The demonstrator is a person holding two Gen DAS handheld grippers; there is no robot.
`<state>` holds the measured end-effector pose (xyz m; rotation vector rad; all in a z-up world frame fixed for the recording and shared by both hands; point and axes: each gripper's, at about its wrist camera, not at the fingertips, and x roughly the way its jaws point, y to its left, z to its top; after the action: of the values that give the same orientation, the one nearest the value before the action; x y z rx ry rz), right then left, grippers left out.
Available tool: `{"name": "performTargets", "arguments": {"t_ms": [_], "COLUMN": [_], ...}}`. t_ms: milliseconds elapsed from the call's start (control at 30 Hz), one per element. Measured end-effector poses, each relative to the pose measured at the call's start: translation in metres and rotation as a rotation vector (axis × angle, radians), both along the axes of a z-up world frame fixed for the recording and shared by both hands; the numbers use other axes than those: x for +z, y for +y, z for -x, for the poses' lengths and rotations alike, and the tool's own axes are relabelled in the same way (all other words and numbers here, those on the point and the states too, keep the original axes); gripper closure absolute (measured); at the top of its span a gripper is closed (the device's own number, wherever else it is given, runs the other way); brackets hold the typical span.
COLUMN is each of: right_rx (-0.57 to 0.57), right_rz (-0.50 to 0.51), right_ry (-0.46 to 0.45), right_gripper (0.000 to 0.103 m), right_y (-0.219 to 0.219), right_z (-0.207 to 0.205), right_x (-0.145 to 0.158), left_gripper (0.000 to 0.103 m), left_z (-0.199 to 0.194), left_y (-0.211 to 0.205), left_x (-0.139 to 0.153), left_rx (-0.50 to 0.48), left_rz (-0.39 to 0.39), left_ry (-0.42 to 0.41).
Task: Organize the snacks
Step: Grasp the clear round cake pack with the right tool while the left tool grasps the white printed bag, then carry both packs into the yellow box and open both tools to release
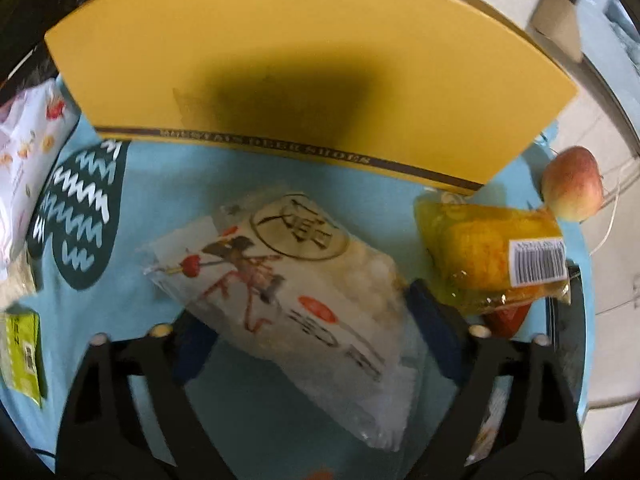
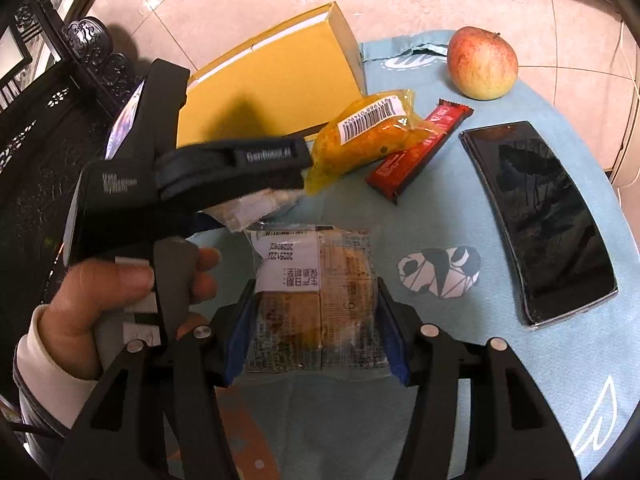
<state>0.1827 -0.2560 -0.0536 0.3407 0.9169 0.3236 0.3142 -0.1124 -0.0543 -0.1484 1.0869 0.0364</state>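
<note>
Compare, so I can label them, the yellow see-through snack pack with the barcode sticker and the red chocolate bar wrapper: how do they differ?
The yellow see-through snack pack is plump and shows its contents; the red chocolate bar wrapper is flat, slim and opaque. The yellow pack carries a white barcode sticker; the red bar has printed markings. The pack overlaps the bar's side. Both lie on the light blue tablecloth.

Yellow cardboard box (image 1: pixel 304 60): top edge cut off in the left wrist view. Red wrapped snack bar (image 1: pixel 507 318): largely hidden beneath the yellow-orange clear-wrapped snack packet (image 1: pixel 490 248). Green packet (image 1: pixel 22 354) and white printed bag (image 1: pixel 28 148): cropped at the left margin. Box-band lettering blurred.
</note>
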Motion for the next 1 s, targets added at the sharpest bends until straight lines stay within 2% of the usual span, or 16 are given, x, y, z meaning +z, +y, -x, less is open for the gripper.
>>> {"name": "performTargets", "arguments": {"t_ms": [33, 67, 133, 167, 433, 667, 767, 833, 1000], "right_rx": [-0.001, -0.001, -0.005, -0.008, -0.020, -0.015, -0.009, 0.013, 0.018], "right_rz": [0.001, 0.003, 0.006, 0.006, 0.002, -0.046, -0.023, 0.035, 0.094], "right_ry": [0.001, 0.001, -0.006, -0.009, -0.038, -0.150, -0.185, -0.210, -0.319], "right_gripper": [0.047, 0.047, 0.047, 0.047, 0.047, 0.047, 0.047, 0.047, 0.047], "right_y": [0.001, 0.001, 0.001, 0.000, -0.002, -0.004, 0.001, 0.010, 0.016], "right_z": [-0.001, -0.001, 0.000, 0.000, 0.005, 0.023, 0.025, 0.023, 0.007], "right_x": [0.000, 0.000, 0.002, 0.002, 0.008, 0.043, 0.058, 0.071, 0.116], "left_gripper": [0.038, 0.046, 0.057, 0.060, 0.062, 0.062, 0.062, 0.062, 0.062], "left_z": [0.002, 0.004, 0.010, 0.017, 0.064, 0.102, 0.105, 0.104, 0.085], "left_y": [0.001, 0.004, 0.007, 0.010, 0.040, 0.073, 0.081, 0.086, 0.089], "left_x": [0.002, 0.004, 0.009, 0.014, 0.046, 0.086, 0.105, 0.117, 0.148], "left_rx": [-0.007, -0.008, -0.014, -0.018, -0.014, 0.007, 0.014, 0.020, 0.027], "left_rz": [0.016, 0.023, 0.003, -0.023, -0.047, -0.051, -0.059, -0.071, -0.077], "left_ry": [-0.007, -0.010, -0.023, -0.037, -0.092, -0.160, -0.201, -0.227, -0.274]}}
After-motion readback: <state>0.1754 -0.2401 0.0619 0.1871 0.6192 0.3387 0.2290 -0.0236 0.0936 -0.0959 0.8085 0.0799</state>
